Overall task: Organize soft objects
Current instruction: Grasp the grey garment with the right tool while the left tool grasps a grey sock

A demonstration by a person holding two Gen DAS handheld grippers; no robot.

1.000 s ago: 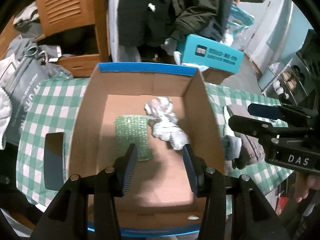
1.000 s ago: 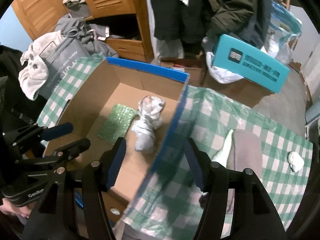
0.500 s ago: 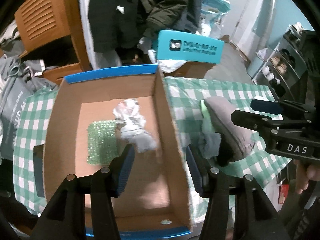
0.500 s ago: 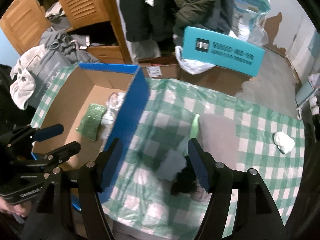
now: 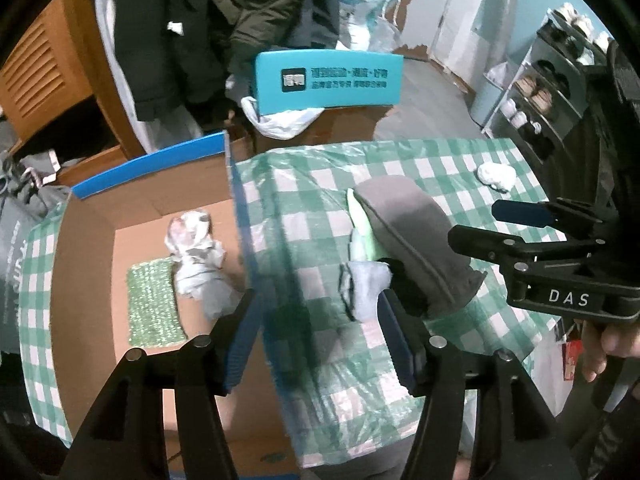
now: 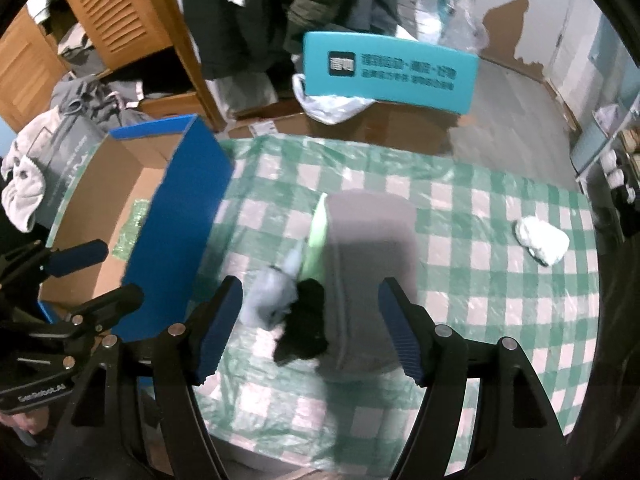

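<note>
Only the left wrist view shows the crumpled grey cloth [image 5: 198, 256] inside the cardboard box [image 5: 84, 280], while both empty grippers, left [image 5: 320, 336] and right [image 6: 310, 328], gape above the grey folded pile [image 6: 368, 272] on the table.

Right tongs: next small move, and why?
Probably lower the right tongs onto the grey cloth and close. They hover open, straddling it and the black piece, holding nothing. The box already has two items; this pile lies loose on the tablecloth.
</note>
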